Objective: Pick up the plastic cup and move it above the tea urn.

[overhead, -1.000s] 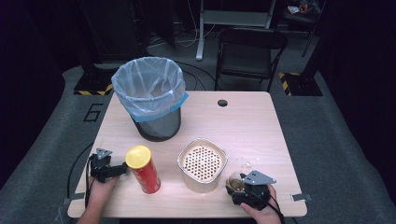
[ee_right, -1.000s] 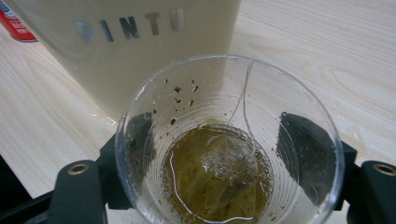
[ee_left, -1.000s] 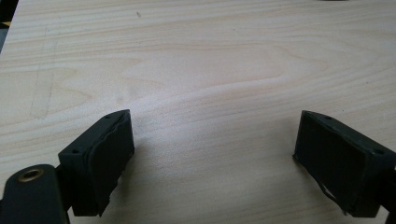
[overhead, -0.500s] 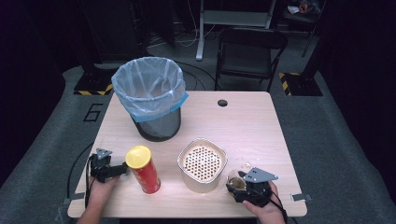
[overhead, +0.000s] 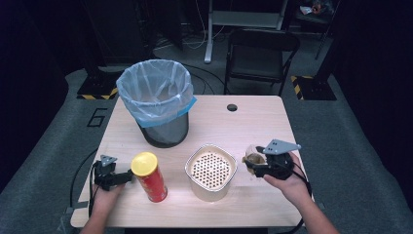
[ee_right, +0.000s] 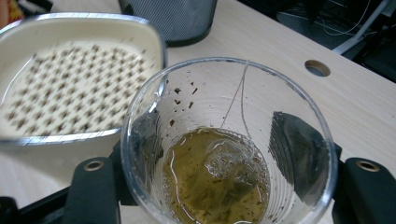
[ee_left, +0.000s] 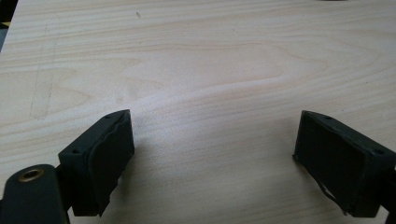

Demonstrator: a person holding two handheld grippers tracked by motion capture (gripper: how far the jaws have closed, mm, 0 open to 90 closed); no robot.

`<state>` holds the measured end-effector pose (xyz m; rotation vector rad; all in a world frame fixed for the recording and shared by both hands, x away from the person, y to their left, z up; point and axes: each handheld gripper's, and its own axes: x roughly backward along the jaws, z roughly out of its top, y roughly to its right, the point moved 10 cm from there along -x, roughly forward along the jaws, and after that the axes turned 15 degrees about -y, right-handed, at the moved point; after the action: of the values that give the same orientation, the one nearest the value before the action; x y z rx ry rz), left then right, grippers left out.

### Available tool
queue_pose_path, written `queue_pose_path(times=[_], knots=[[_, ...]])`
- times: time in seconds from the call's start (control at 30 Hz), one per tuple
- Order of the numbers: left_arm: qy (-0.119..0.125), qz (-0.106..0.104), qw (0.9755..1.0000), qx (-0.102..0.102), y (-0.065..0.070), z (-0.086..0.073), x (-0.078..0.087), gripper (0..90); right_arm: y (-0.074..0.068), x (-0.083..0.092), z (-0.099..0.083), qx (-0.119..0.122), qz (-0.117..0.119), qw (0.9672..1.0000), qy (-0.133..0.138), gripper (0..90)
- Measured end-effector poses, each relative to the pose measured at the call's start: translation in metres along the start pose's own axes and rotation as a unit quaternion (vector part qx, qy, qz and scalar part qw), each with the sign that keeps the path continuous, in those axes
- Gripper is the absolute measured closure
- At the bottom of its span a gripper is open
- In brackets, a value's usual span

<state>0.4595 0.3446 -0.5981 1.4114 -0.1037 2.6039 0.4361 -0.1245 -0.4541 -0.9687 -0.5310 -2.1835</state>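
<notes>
cup (ee_right: 229,140) between right claw (ee_right: 229,186) pads

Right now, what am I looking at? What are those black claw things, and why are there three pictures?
A person sits at a wooden table and holds a squeeze-tool, called a gripper, in each hand. One picture comes from a camera up high. The other two come from small cameras riding on the grippers, so you see their black jaws up close.

The left gripper is open with nothing in it, beside a red can with a yellow lid. The right gripper has just been closing its jaws, and they clasp a clear plastic cup with tea and a tea bag inside. On the table there is also a bin with a plastic liner and a cream container with a holed insert.
</notes>
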Motion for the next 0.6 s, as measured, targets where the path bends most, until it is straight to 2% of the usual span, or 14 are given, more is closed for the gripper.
queue_pose_path(times=[0.13, 0.23, 0.37, 0.57, 0.6], knots=[[0.0, 0.0, 1.0, 0.0, 0.0, 0.0, 0.0, 11.4, 0.015, -0.006, 0.014, -0.01, 0.01, 0.9998, 0.015, 33.8], [0.0, 0.0, 1.0, 0.0, 0.0, 0.0, 0.0, 11.4, 0.025, -0.015, 0.026, -0.003, 0.019, 0.9995, 0.026, 33.8], [0.0, 0.001, 1.0, -0.001, 0.0, 0.0, 0.0, 11.4, 0.032, -0.024, 0.035, 0.006, 0.022, 0.9994, 0.025, 33.9], [0.0, 0.0, 1.0, 0.0, 0.0, 0.0, 0.0, 11.4, 0.037, -0.035, 0.052, 0.042, 0.022, 0.9986, 0.024, 34.0], [0.002, 0.001, 1.0, -0.002, 0.0, 0.0, 0.0, 11.4, 0.036, -0.037, 0.055, 0.041, 0.022, 0.9986, 0.024, 33.9]])
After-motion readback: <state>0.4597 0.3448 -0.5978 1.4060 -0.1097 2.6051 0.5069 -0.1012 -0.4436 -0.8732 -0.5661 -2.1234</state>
